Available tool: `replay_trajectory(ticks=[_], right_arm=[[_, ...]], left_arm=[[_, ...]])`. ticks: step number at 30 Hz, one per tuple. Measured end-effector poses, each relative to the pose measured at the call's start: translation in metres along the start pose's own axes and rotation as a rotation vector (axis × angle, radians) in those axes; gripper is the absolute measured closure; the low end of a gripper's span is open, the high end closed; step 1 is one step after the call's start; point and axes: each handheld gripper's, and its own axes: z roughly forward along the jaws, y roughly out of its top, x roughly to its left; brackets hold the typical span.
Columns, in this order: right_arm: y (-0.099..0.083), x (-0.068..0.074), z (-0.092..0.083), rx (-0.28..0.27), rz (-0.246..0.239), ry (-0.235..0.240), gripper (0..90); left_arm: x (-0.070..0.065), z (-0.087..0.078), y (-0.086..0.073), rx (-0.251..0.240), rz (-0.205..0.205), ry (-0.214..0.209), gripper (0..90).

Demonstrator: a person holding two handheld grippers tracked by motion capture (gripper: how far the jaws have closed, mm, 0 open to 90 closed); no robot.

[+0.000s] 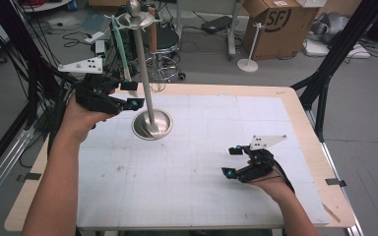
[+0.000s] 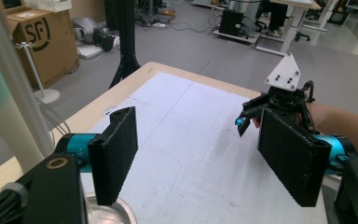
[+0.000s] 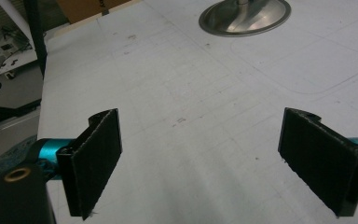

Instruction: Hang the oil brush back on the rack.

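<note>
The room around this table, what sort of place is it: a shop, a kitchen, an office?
Most likely a lab or workshop. Cables sprawl on the grey floor, a cardboard box stands behind the table, and black frame struts rise beside it.

a metal stand [image 1: 148, 93] rises from its round base [image 1: 152, 125] on the far left part of the table [image 1: 275, 93]. the left gripper [image 1: 133, 94] hangs just left of the pole, above the table, with nothing between its jaws. the right gripper [image 1: 232, 161] sits well apart at the near right, low over the mat [image 1: 202, 162]. beyond the far edge, on the floor, a cardboard box [image 1: 278, 24] stands at the right, with a small stand [image 1: 249, 49] before it.
</note>
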Motion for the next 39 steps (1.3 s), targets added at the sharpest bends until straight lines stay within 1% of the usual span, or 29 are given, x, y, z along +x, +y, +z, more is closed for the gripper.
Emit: replay_trajectory(ticks=[2,4,8,9,10,13,19,20,26,30,31,35,37,39], right_arm=[[0.0,0.0,0.0,0.004,0.004,0.001,12.7],[0.0,0.0,0.0,0.005,0.002,0.001,12.7],[0.0,0.001,0.0,0.007,0.002,0.0,12.7],[0.0,0.0,0.0,0.006,0.002,0.0,12.7],[0.0,0.0,0.0,0.004,0.004,0.001,12.7],[0.0,0.0,-0.001,0.002,0.003,0.002,12.7],[0.0,0.0,-0.001,0.003,0.003,0.001,12.7],[0.0,0.001,-0.001,0.002,0.005,0.001,12.7],[0.0,0.0,-0.001,0.002,0.004,0.0,12.7],[0.0,0.0,-0.001,0.002,0.004,0.0,12.7],[0.0,0.0,-0.001,0.0,0.004,0.0,12.7],[0.0,0.0,-0.001,0.0,0.005,0.0,12.7],[0.0,0.0,-0.001,0.001,0.008,0.0,12.7],[0.0,0.0,-0.001,-0.001,0.002,-0.003,12.7]], left_arm=[[-0.002,0.003,-0.002,0.007,0.005,0.002,25.8],[-0.003,0.005,-0.006,0.009,0.004,-0.006,25.3],[-0.005,0.013,-0.014,0.041,-0.004,0.004,22.1],[-0.005,0.013,-0.014,0.041,-0.004,0.004,21.3],[-0.007,0.017,-0.019,0.054,-0.005,0.004,20.5],[-0.009,0.023,-0.026,0.065,-0.013,0.002,18.8],[-0.014,0.032,-0.038,0.092,-0.021,0.007,16.5],[-0.014,0.032,-0.038,0.092,-0.021,0.007,16.4],[-0.017,0.04,-0.052,0.123,-0.033,0.0,16.4],[-0.018,0.045,-0.061,0.148,-0.034,0.003,16.3],[-0.018,0.046,-0.063,0.145,-0.044,0.004,16.3],[-0.02,0.048,-0.068,0.14,-0.053,0.002,16.1],[-0.021,0.051,-0.075,0.144,-0.058,0.004,16.0],[-0.022,0.053,-0.079,0.139,-0.064,0.0,16.0]])
